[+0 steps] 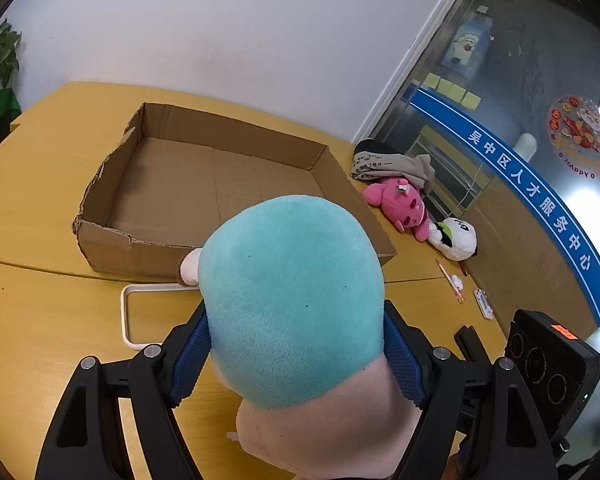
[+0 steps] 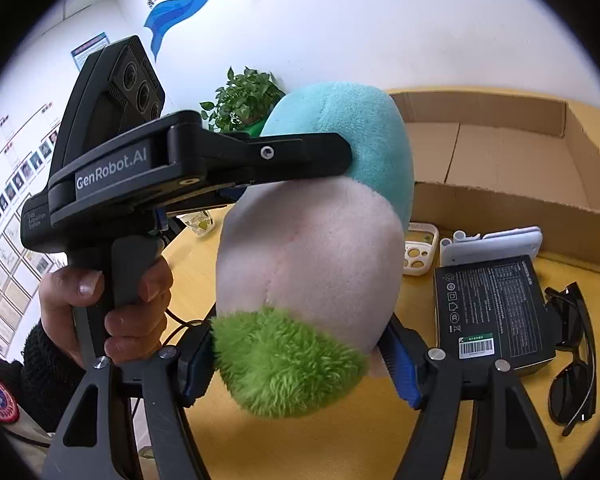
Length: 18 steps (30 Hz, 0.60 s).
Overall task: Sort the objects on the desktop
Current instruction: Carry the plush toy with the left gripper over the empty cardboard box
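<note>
Between both grippers, above the yellow table (image 1: 40, 184), hangs one plush (image 1: 296, 300) with a teal top, pale pink middle and green fuzzy end. At the near edge of the left wrist view the left gripper (image 1: 296, 352) has its blue pads (image 1: 190, 356) pressed into the teal part on either side, jaws closed partway on it. The right gripper (image 2: 300, 360) clamps the same toy lower down, its jaws squeezed against the green tuft and pink body. Beyond the plush sits an open cardboard box (image 1: 112, 240), with a white frame (image 1: 125, 312) on the table just near of it. Far right of the box lie a pink toy (image 1: 400, 204), a white toy (image 1: 458, 238) touching it, and a grey cloth (image 1: 396, 164). Right of the plush in the right wrist view lie a black box (image 2: 492, 308), sunglasses (image 2: 572, 360) and a phone case (image 2: 420, 248)
</note>
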{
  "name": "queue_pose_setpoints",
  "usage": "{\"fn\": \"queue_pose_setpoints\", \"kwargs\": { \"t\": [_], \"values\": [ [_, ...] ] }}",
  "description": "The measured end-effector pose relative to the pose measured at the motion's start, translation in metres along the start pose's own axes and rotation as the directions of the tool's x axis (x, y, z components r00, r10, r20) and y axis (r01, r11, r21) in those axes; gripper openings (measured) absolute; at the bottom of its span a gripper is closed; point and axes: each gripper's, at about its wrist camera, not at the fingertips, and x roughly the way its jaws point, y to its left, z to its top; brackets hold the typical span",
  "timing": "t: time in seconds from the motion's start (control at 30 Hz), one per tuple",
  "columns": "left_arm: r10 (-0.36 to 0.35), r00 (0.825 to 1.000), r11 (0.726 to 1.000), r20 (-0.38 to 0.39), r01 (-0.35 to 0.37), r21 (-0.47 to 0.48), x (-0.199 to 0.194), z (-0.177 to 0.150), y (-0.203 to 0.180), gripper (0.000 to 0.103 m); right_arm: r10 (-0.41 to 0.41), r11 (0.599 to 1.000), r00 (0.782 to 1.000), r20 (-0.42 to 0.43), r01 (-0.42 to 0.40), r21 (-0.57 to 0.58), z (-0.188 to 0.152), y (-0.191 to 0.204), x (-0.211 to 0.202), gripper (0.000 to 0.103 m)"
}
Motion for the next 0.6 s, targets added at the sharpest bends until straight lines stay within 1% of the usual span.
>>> {"fn": "queue_pose_setpoints", "kwargs": {
  "t": [0.1,0.2,0.3,0.4,0.6],
  "values": [
    [-0.002,1.0,1.0,0.02,0.002,0.02,-0.002,0.013,0.0,0.082,0.0,1.0,1.0,0.012,0.0,-0.014,0.008,0.001,-0.002,0.071],
    [0.005,1.0,1.0,0.026,-0.006,0.029,0.0,0.023,0.001,0.082,0.008,1.0,1.0,0.024,-0.007,-0.016,0.018,0.002,0.0,0.071],
    [-0.003,1.0,0.999,0.03,0.002,0.034,0.003,0.037,0.005,0.082,0.007,1.0,1.0,0.025,-0.007,-0.02,0.028,0.002,0.003,0.071],
    [-0.019,0.999,0.999,0.035,0.018,0.032,0.006,0.059,0.011,0.082,-0.006,0.999,0.999,0.037,0.007,-0.032,0.044,0.002,0.003,0.071],
    [-0.012,0.998,0.998,0.065,0.008,0.069,0.009,0.106,0.015,0.082,-0.017,0.998,0.998,0.062,0.02,-0.051,0.084,0.002,0.008,0.07]
  ]
}}
